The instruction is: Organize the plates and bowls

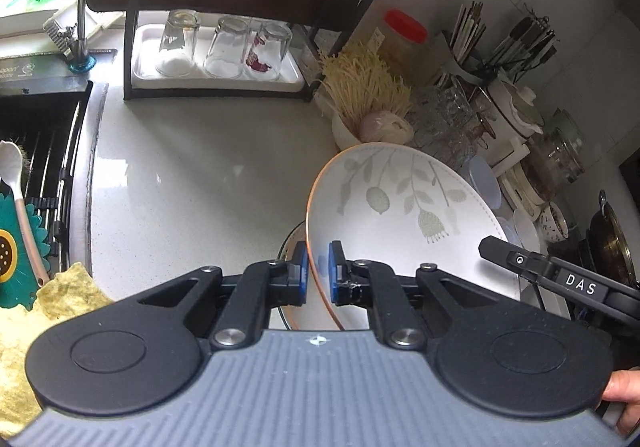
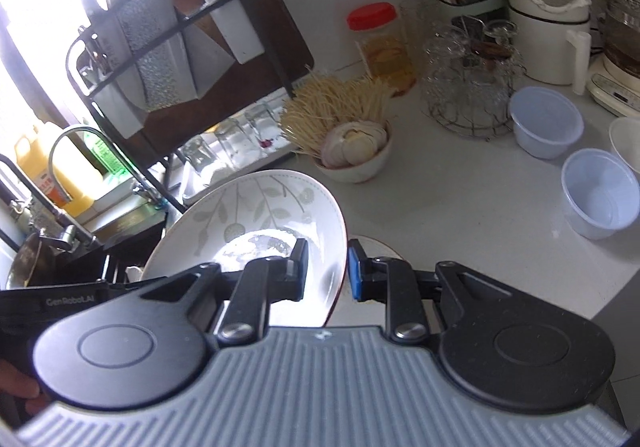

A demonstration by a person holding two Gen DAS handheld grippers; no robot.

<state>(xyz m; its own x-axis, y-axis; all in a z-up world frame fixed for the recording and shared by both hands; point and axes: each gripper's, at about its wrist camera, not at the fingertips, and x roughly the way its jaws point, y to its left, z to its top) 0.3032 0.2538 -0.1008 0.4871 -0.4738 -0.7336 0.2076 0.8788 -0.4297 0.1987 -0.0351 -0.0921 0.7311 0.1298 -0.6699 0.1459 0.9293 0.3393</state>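
Note:
A white plate with a grey leaf pattern and a brown rim [image 1: 404, 215] is held tilted above the counter. My left gripper [image 1: 318, 273] is shut on its left rim. My right gripper [image 2: 327, 271] straddles the opposite rim of the same plate [image 2: 256, 219], its jaws close around the edge, and shows as a black finger [image 1: 532, 263] in the left wrist view. A second dish [image 1: 290, 243] lies on the counter under the plate; part of it shows in the right wrist view [image 2: 376, 247].
A black rack with upturned glasses on a white tray [image 1: 216, 51] stands at the back. A bowl of noodles and garlic [image 2: 352, 151], a glass rack [image 2: 468, 87], plastic tubs [image 2: 596, 195], a white pot [image 2: 548, 23] crowd the right. The sink [image 1: 40, 151] lies left.

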